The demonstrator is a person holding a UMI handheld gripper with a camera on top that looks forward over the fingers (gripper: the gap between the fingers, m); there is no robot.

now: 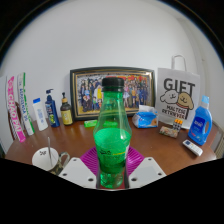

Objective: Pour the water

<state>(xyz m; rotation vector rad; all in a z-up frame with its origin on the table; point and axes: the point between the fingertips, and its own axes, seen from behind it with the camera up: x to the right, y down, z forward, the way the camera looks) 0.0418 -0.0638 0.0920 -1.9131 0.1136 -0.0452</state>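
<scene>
A green plastic bottle (112,130) with a black cap stands upright between my fingers, filling the middle of the gripper view. My gripper (111,168) is shut on the bottle's lower body, with the magenta pads (91,160) pressed against both of its sides. The bottle's base sits down between the white fingers. No cup or glass shows.
On the brown wooden table (165,150) behind the bottle stand a framed photo (90,90), a white "GIFT" bag (178,97), a blue bottle (200,125), several small bottles (48,108) and tubes (15,108) on the left, a white round object (44,156), and a white remote (192,147).
</scene>
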